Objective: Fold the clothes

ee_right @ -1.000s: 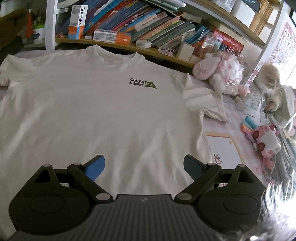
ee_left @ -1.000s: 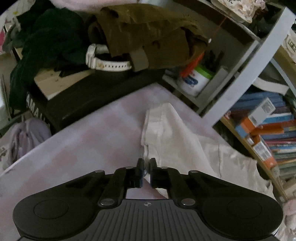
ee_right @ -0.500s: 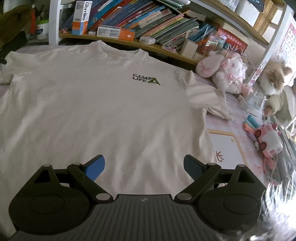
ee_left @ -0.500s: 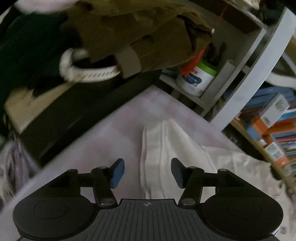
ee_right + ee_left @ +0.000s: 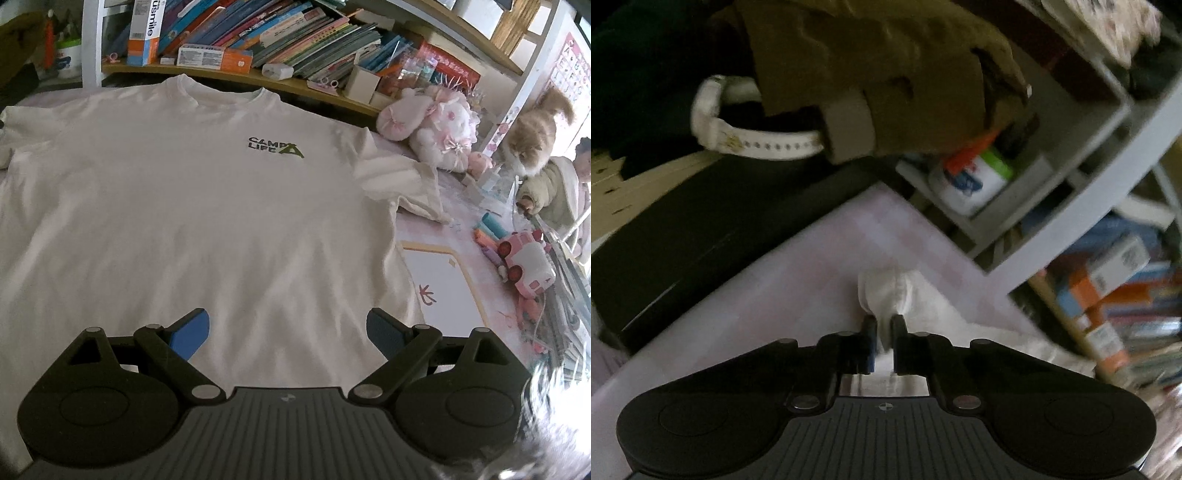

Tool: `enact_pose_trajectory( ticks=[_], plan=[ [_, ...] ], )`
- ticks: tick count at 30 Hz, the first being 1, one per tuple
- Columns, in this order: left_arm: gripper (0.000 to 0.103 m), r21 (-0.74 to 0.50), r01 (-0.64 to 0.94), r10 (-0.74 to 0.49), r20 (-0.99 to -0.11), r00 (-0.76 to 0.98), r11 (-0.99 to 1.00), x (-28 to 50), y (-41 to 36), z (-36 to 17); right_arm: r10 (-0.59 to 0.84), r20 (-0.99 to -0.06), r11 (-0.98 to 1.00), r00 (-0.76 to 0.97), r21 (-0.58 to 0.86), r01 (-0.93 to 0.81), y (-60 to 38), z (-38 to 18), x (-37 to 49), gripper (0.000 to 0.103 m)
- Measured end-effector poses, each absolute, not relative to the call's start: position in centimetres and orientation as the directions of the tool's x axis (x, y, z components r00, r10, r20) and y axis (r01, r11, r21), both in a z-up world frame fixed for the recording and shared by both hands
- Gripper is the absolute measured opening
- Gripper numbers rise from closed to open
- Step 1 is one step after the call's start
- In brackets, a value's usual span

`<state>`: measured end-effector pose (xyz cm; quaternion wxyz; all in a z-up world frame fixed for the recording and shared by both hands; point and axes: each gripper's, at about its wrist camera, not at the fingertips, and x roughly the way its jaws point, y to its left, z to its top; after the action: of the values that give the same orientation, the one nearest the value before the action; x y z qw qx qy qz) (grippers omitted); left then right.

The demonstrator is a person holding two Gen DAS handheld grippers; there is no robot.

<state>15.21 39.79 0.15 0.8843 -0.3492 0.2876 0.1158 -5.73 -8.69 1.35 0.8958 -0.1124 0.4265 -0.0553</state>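
Right wrist view looks over a white T-shirt (image 5: 192, 206) lying flat, front up, across a pale pink checked desk (image 5: 454, 236). On its chest sits a small print reading "CAMP LIFE" (image 5: 275, 146) beside a green tent shape. The right tongs (image 5: 287, 330) hover above the lower part of the shirt with their blue-padded tips wide apart, gripping nothing.

Behind the collar runs a wooden shelf (image 5: 236, 79) packed with leaning books. An orange and white box (image 5: 145, 31) stands there, lettered with what reads as "usmile", and a flat orange and white carton (image 5: 214, 59) lies next to it; its print is too small to read. At the shirt's right sleeve sit pink plush toys (image 5: 432, 129), with a ginger and white cat (image 5: 535, 136) past them. A pink toy car (image 5: 526, 258) and a framed white board (image 5: 439, 280) lie on the desk to the right of the shirt.

Left wrist view, dim and blurred, shows the left tongs (image 5: 884, 326) pressed together on a bunched fold of the shirt's sleeve (image 5: 886, 291) at the edge of the desk. Ahead, an olive-brown garment (image 5: 879, 66) hangs over a white strap (image 5: 757, 144) on a dark box (image 5: 701, 229). A white tub with a green lid (image 5: 971, 181) stands in a grey shelf unit; its blue label cannot be read.
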Motion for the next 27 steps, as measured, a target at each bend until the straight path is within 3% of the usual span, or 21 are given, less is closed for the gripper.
enact_pose_trajectory(
  ticks=[6, 15, 19, 21, 22, 24, 27],
  plan=[
    [0.006, -0.592, -0.289, -0.045, -0.485, 0.874, 0.752, 14.4, 35.7, 5.7, -0.134, -0.76, 0.976, 0.636, -0.213, -0.049, -9.0, 0.8, -4.6, 0.092],
    [0.006, -0.483, -0.225, -0.064, -0.511, 0.857, 0.846, 19.7, 20.9, 8.1, -0.046, -0.766, 0.984, 0.641, -0.146, -0.105, -11.9, 0.6, -4.5, 0.092],
    [0.01, -0.396, -0.208, -0.065, -0.575, 0.816, 0.894, 21.7, 13.9, 5.2, -0.041, -0.769, 0.981, 0.638, -0.152, -0.121, -14.1, 0.6, -5.0, 0.092],
    [0.014, -0.369, -0.176, -0.107, -0.632, 0.767, 0.913, 22.7, 11.1, 3.1, -0.042, -0.776, 0.982, 0.63, -0.148, -0.116, -15.5, 0.5, -5.0, 0.092],
    [0.021, -0.355, -0.158, -0.134, -0.671, 0.729, 0.921, 23.0, 9.9, 2.2, -0.044, -0.779, 0.983, 0.625, -0.144, -0.111, -16.2, 0.5, -4.9, 0.092],
    [0.022, -0.331, -0.117, -0.175, -0.731, 0.659, 0.936, 23.0, 8.0, 0.8, -0.042, -0.783, 0.986, 0.621, -0.133, -0.101, -17.4, 0.4, -4.5, 0.092],
    [0.024, -0.271, -0.034, -0.176, -0.711, 0.681, 0.962, 20.0, 7.5, 1.0, -0.02, -0.79, 0.988, 0.613, -0.109, -0.109, -18.4, 0.2, -3.5, 0.092]
  ],
)
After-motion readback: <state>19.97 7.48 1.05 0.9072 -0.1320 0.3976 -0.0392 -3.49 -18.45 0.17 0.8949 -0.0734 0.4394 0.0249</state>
